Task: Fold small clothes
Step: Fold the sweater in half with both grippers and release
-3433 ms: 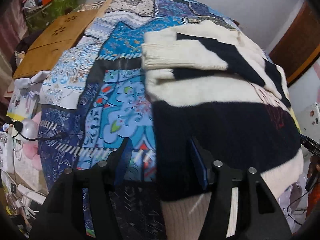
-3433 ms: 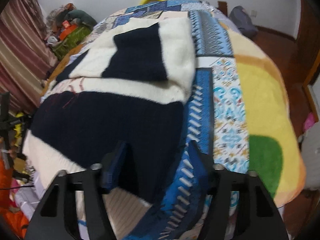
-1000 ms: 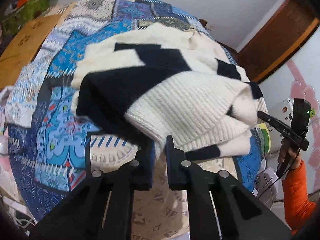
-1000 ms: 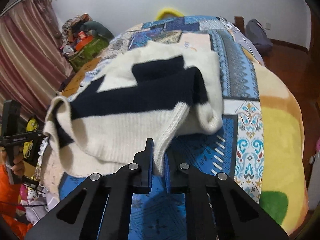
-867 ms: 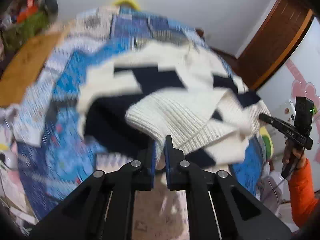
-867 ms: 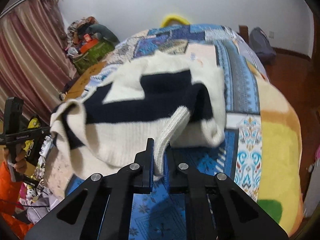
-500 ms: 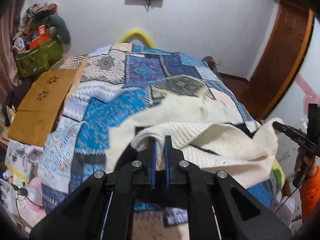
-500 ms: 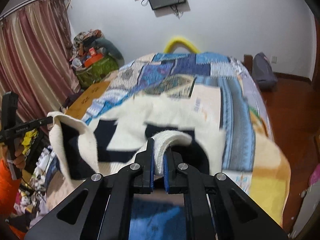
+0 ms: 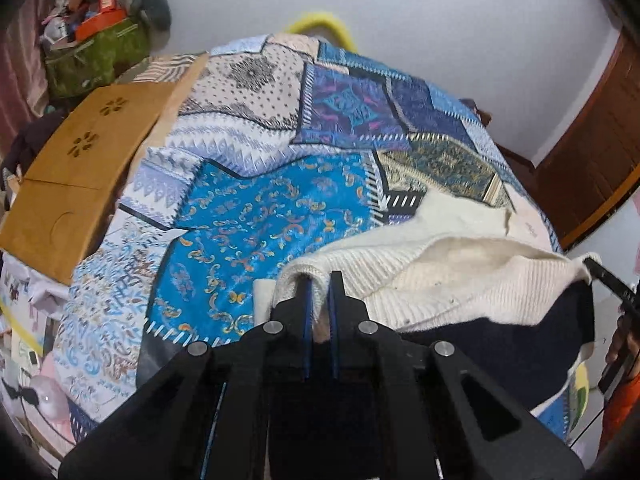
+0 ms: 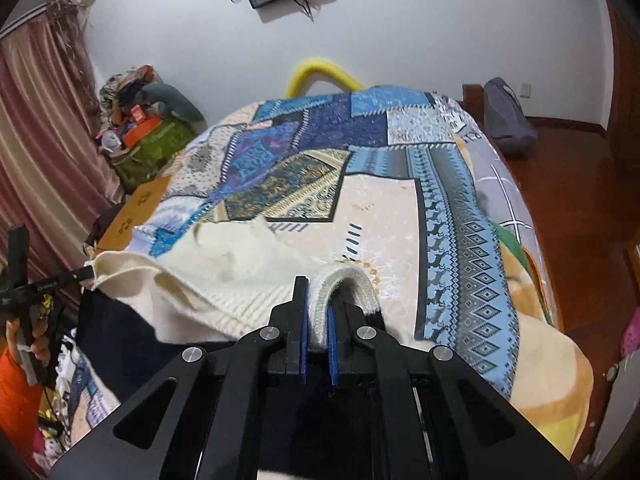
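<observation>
A cream and navy knit sweater [image 9: 460,280] hangs between my two grippers over the patchwork bed cover [image 9: 264,208]. My left gripper [image 9: 319,280] is shut on its ribbed cream hem at the left corner. My right gripper [image 10: 316,292] is shut on the ribbed hem at the right corner of the sweater [image 10: 224,276]. The hem is stretched across, lifted off the bed, with the navy body drooping below. The far cream part still lies on the cover. The other gripper shows at each view's edge, the right one [image 9: 608,280] and the left one [image 10: 52,280].
A wooden lap tray [image 9: 76,168] lies at the bed's left edge. A green bag with clutter [image 10: 156,140] stands by the curtain. A yellow curved bar [image 10: 320,70] is at the bed's far end. A grey bag [image 10: 508,116] sits on the wooden floor to the right.
Both grippers shut on the sweater's hem, then raised it and carried it forward over the sweater's upper part. The hem now sits higher and farther along the bed.
</observation>
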Demonstrator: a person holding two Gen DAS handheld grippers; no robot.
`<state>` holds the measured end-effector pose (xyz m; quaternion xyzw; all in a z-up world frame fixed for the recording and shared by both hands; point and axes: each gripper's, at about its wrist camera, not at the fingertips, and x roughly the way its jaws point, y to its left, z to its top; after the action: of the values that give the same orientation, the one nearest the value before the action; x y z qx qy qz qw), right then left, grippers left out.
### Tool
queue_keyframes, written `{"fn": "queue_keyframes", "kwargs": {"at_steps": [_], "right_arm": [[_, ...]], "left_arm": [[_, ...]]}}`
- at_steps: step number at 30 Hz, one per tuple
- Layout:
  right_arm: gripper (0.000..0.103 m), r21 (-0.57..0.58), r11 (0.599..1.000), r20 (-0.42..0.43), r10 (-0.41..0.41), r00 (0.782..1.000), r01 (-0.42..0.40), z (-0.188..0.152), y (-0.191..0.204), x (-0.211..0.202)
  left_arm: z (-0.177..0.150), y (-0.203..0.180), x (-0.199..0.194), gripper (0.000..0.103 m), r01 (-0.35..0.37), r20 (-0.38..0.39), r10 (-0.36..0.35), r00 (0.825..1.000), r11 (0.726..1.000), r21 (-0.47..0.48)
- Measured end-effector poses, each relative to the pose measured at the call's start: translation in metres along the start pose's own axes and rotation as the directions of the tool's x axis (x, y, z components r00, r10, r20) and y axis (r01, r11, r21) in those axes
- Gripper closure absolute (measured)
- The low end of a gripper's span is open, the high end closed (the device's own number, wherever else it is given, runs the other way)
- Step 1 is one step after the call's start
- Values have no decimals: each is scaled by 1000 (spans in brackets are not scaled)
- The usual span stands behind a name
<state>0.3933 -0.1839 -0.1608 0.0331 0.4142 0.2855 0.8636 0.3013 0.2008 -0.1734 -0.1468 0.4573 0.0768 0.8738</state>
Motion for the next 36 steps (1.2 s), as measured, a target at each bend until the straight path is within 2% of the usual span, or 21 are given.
{"fn": "queue_keyframes", "kwargs": {"at_steps": [3,5,6,7,8,9,12,13,19,23,24,27,29,31,32,33,36], "right_arm": [[96,-5,1000,-10,-4,1000,4,1,-4,6],[96,2,1000,-6,-3,1000,3,2,-7,7],[95,10,1000,-8,-5,1000,6,3,-8,6],[93,16,1000,-10,-9,1000,9,4,-10,7],[92,27,1000,-16,-9,1000,9,5,-12,5],[88,37,999,-19,-8,1000,9,7,-14,4],[61,34,998,40,-59,997,58,11,-15,-10],[58,31,998,57,-63,996,61,12,-16,-15],[58,-30,997,30,-76,997,77,9,-14,-20],[58,-66,993,-35,-101,994,98,-7,-15,-5],[58,-58,993,-56,-105,993,101,-10,-19,1],[58,-37,994,-90,-106,990,103,-17,-25,14],[58,-35,994,-88,-103,991,100,-19,-26,19],[76,-41,995,-75,-96,993,94,-19,-23,20],[81,-48,995,-73,-95,993,92,-18,-22,22],[92,-56,993,-70,-105,992,101,-18,-20,22],[95,-67,992,-23,-113,993,111,-16,-19,15]], "left_arm": [[2,-4,11,95,-1,-24,2,1000,1000,29],[5,-5,14,91,8,-37,-7,999,1000,29],[8,-4,13,85,-1,-36,2,999,1000,24],[10,-3,12,72,-16,-29,17,999,1000,21],[13,-1,9,66,-35,-17,35,999,999,16],[15,1,6,57,-46,4,46,999,999,10],[18,6,-3,56,-51,26,50,998,999,7],[17,7,-5,56,-51,26,50,998,999,10],[6,11,5,54,-48,-30,49,998,998,27],[-3,4,26,54,-35,-83,38,996,999,39],[-5,2,31,55,-34,-94,39,995,998,46],[-8,-9,44,82,-59,-107,69,992,994,90],[-9,-11,47,91,-85,-96,96,991,991,107],[-10,-14,48,95,-132,-71,143,987,982,136],[-10,-14,46,95,-163,-53,173,984,976,146],[-10,-13,44,96,-189,-36,196,980,971,145],[-9,-1,33,96,-201,1,202,979,975,96]]}}
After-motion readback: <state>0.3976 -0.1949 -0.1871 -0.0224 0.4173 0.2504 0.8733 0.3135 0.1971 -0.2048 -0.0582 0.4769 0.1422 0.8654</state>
